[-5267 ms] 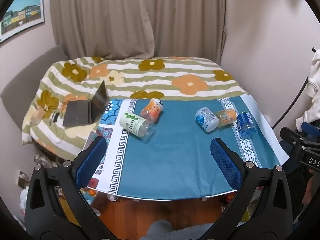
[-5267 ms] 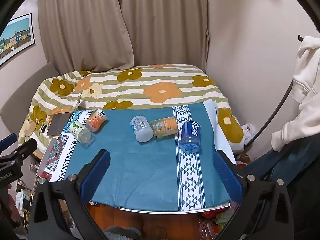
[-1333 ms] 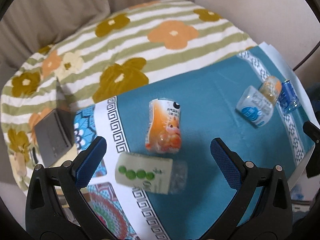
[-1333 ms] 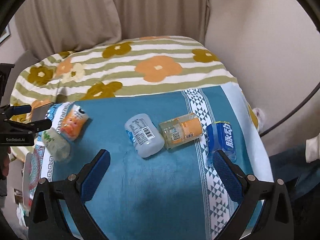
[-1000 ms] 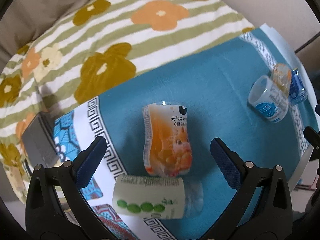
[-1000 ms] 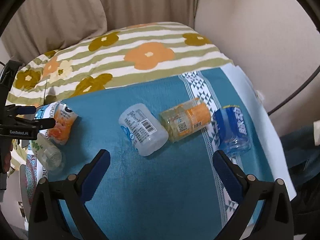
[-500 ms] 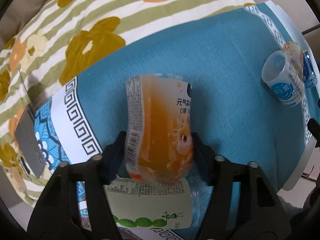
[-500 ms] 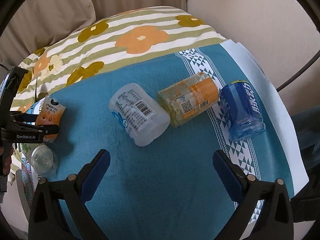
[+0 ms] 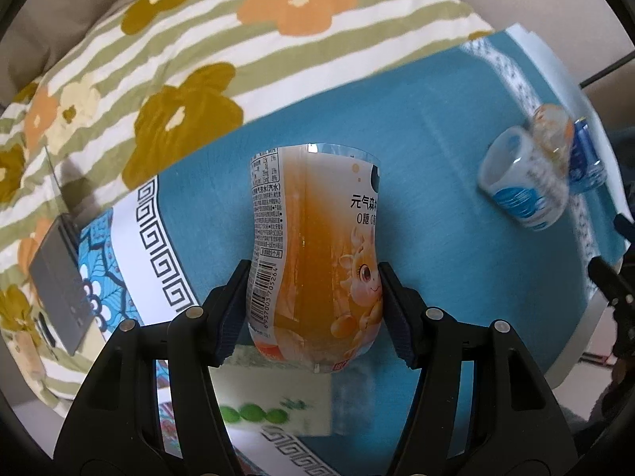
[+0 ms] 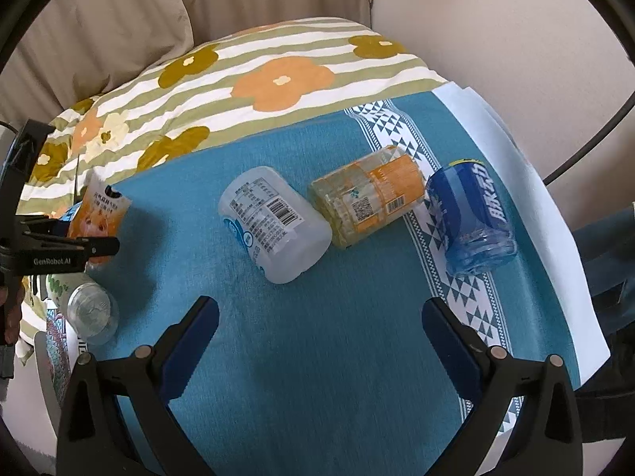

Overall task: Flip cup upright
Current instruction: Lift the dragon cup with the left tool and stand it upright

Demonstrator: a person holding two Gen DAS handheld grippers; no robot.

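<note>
Left gripper (image 9: 313, 309) clamped on the orange cup (image 9: 313, 254), near the blue cloth's (image 9: 436, 158) left edge.
Glossy waisted plastic, green-dotted cup (image 9: 262, 408) lying just beside; right gripper (image 10: 319, 341) spread wide, holding nothing.

Soft even indoor light, no harsh glare, faint shadow left of the orange cup (image 10: 97, 214) on the surface (image 10: 317, 337), heavy fisheye bending plus black vignette at corners (both views), green-dotted cup (image 9: 274, 408) and white cup (image 9: 520, 194) motion-blurred in left view.
</note>
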